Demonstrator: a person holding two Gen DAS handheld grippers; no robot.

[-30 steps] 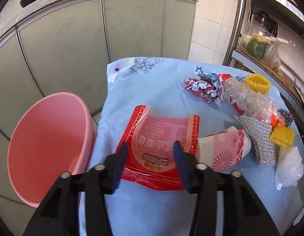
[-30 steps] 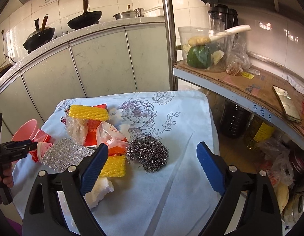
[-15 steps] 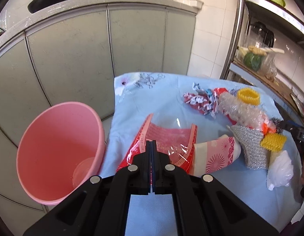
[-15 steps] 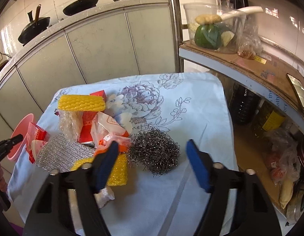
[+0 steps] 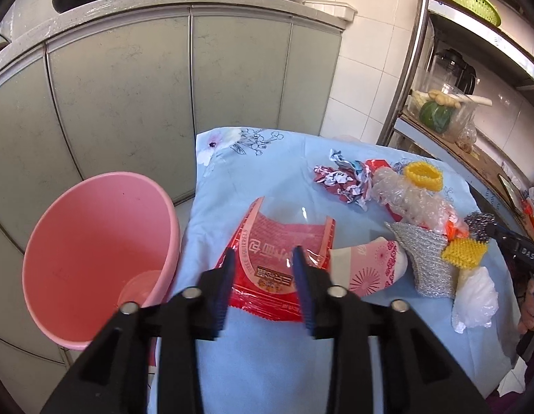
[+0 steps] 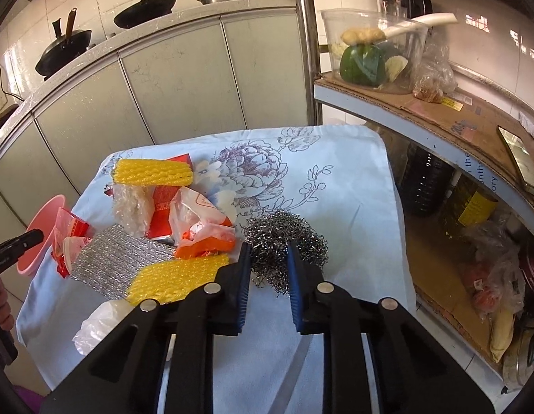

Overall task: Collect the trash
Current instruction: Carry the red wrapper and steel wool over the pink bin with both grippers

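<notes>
Both claws over the trash on the cloth-covered worktop.

Left wrist view: the left claw (image 5: 263,258) is parted, its blue fingers straddling the near part of a red snack wrapper (image 5: 277,258) without pinching it; the wrapper lies on the blue cloth (image 5: 267,362), just beside the pink bin (image 5: 94,234) at the worktop's edge. Right wrist view: the right claw (image 6: 267,258) has narrowed around the near edge of the steel wool ball (image 6: 287,241), though whether its fingers press on it I cannot tell. A yellow foam net (image 6: 177,276) lies just left of it, a silver scouring pad (image 6: 118,258) further left.
</notes>
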